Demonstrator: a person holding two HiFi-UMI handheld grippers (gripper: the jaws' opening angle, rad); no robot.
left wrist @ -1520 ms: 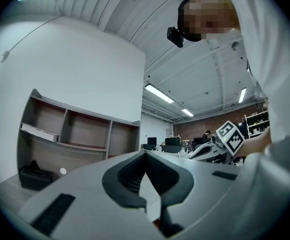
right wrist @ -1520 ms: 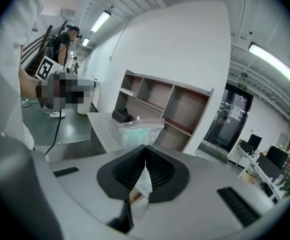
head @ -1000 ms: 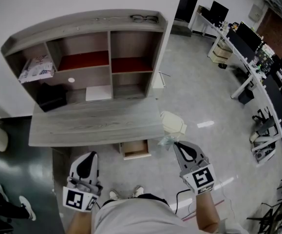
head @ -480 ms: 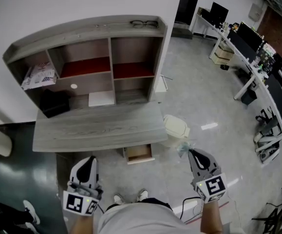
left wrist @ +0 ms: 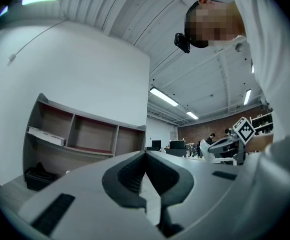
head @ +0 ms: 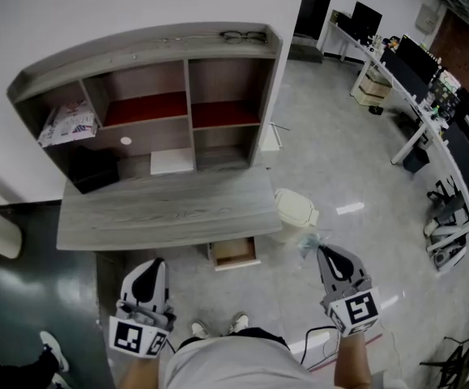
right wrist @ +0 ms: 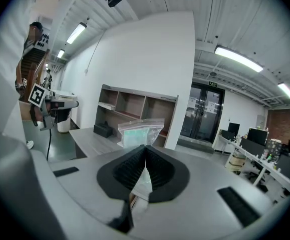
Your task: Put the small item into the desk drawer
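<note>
My right gripper [head: 321, 250] is shut on a small clear zip bag [right wrist: 139, 130] with a pale green item inside; the bag [head: 310, 241] sticks out past its tips, over the floor to the right of the desk. A small wooden drawer [head: 233, 252] stands pulled open under the grey desk top [head: 161, 209], left of the bag. My left gripper [head: 148, 272] hangs low at the desk's front left with its jaws shut and nothing between them; in the left gripper view [left wrist: 145, 153] the pads meet.
A grey hutch with open shelves [head: 161, 96] stands on the desk, with glasses [head: 242, 36] on top and a black box [head: 95, 168] at lower left. A white bin [head: 296, 210] sits on the floor right of the desk. Office desks with monitors [head: 416, 63] line the far right.
The view has drawn back a little from the desk. Both grippers have slid slightly lower and to the right in the head view, the bag still held in the right one.
</note>
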